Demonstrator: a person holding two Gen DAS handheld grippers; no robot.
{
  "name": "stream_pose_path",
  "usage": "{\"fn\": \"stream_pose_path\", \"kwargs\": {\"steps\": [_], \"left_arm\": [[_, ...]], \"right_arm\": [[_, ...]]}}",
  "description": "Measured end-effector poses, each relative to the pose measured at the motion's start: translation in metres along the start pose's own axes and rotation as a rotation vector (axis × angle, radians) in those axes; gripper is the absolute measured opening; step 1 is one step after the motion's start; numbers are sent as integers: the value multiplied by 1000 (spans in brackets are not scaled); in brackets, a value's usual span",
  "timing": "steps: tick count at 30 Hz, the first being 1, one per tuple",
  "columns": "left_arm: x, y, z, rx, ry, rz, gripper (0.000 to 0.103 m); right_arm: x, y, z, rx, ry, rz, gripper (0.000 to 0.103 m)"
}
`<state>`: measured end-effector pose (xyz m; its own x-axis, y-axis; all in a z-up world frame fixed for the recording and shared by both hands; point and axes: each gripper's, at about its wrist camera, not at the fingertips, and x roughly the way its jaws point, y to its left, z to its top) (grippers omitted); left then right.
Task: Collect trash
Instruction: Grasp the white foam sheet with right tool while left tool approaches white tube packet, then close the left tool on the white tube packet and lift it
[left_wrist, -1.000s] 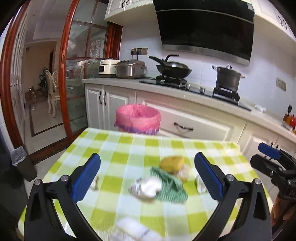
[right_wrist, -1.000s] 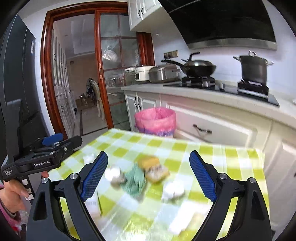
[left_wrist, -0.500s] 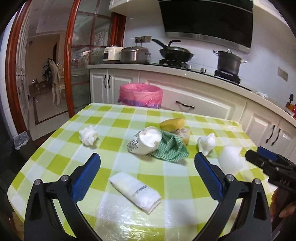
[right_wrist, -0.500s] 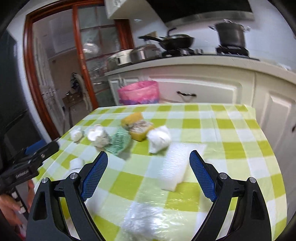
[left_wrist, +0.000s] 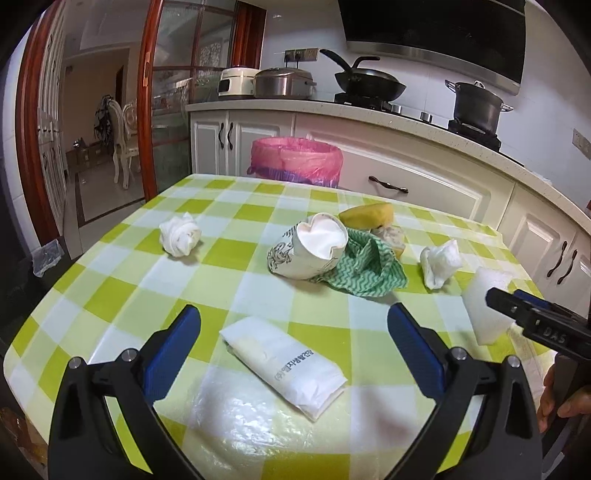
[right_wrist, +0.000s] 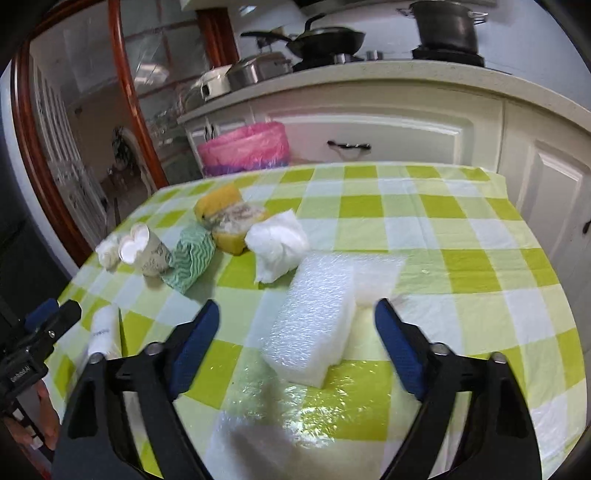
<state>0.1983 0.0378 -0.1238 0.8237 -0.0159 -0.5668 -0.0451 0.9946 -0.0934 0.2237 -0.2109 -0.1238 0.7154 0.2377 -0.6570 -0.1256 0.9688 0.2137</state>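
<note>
Right gripper (right_wrist: 297, 325) low over checked surface (right_wrist: 461, 236), jaws spread wide, just narrowing, nothing pinched. Foam block (right_wrist: 314, 321) between blue pads, centre frame, long axis running away toward upper right. Left gripper (left_wrist: 293, 343) agape over white packet (left_wrist: 284, 365), lying diagonal. Pink-lined bin (left_wrist: 297, 158) beyond far edge.

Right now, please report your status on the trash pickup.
Left gripper open over white packet. Right gripper open, jaws just closing toward foam pad, not gripping. Pink-lined bin beyond table. Path clear.
</note>
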Motion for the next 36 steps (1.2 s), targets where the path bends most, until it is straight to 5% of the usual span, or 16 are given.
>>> {"fn": "stream_pose_path", "kwargs": {"steps": [4, 10, 16, 21, 26, 29, 33, 36], "left_arm": [[5, 6, -2, -18, 19, 9, 98], [14, 6, -5, -38, 61, 9, 97], [27, -2, -7, -51, 105, 16, 89], [43, -15, -8, -3, 179, 0, 69], [38, -30, -12, 75, 178, -141, 46], [37, -34, -15, 90, 167, -103, 47], [41, -32, -17, 39, 202, -95, 75], [43, -40, -22, 81, 213, -91, 66]], "right_arm": [[12, -4, -1, 17, 37, -18, 65], [16, -14, -2, 39, 54, 8, 36], [3, -12, 0, 19, 5, 36, 34], [-5, -11, 1, 16, -18, 54, 34], [-11, -9, 3, 18, -45, 62, 34], [-12, -10, 4, 24, -48, 67, 34], [-12, -10, 4, 30, -46, 67, 34], [-13, -11, 3, 35, -49, 68, 34]]}}
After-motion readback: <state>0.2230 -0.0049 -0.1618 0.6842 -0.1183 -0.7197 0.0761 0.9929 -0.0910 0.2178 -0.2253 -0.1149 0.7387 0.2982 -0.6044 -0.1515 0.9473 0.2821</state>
